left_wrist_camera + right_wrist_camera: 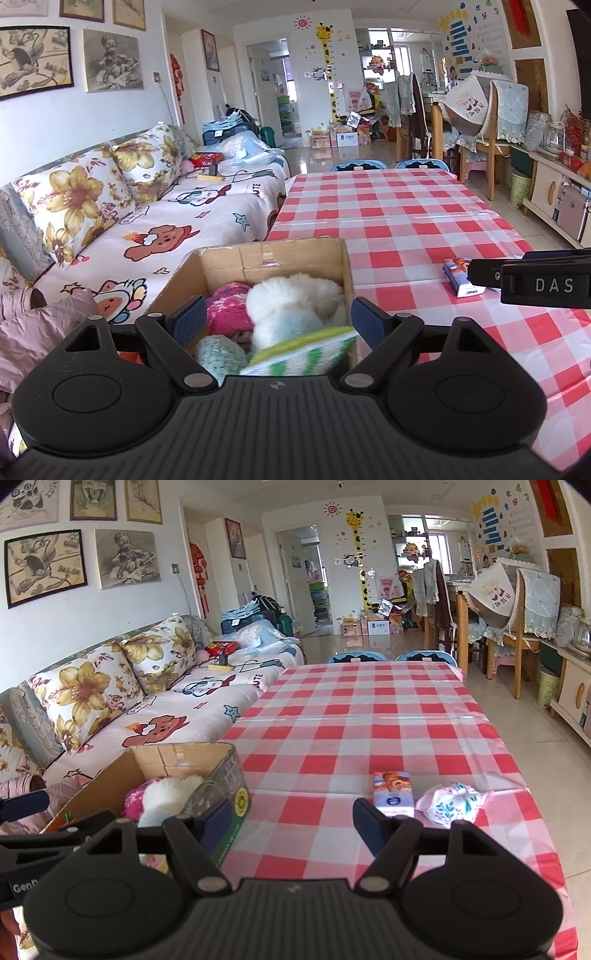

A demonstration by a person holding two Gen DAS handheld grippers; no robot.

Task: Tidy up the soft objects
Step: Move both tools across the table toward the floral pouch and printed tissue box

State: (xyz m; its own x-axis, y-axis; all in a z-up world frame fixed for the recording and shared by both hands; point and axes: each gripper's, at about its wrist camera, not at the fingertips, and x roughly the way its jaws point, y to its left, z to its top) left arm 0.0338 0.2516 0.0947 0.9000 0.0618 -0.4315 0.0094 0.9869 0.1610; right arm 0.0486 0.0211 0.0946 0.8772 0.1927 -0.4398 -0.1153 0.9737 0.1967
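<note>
Soft objects packed into cardboard box (273, 258) at lower centre of left wrist view: white fluffy plush (291, 306) in the middle, pink knitted piece (227, 310) to its left, pale green knitted piece (219, 354) lower left, green-and-white striped cloth item (303, 354) at the near edge. Box resting on red-and-white checked tablecloth (399, 218), at its left edge beside sofa (147, 221) with cartoon-print cover. Left gripper (277, 323) spread wide, blue-padded fingers (190, 319) straddling the near end of the box, nothing clamped between them. Right gripper (291, 823) likewise wide apart in right wrist view, low centre of frame, hovering over bare tablecloth with nothing held. Same box (184, 760) at lower left there, printed side wall facing the camera, white plush (170, 797) and pink piece (133, 801) visible inside. Small tissue pack (393, 794) lying on the cloth just beyond the right-hand finger, floral cloth bundle (452, 805) just right of it, close beside the pack; contact between them unclear. Tissue pack (458, 277) also at right edge of left wrist view, partly hidden behind right gripper's black body marked DAS.
</note>
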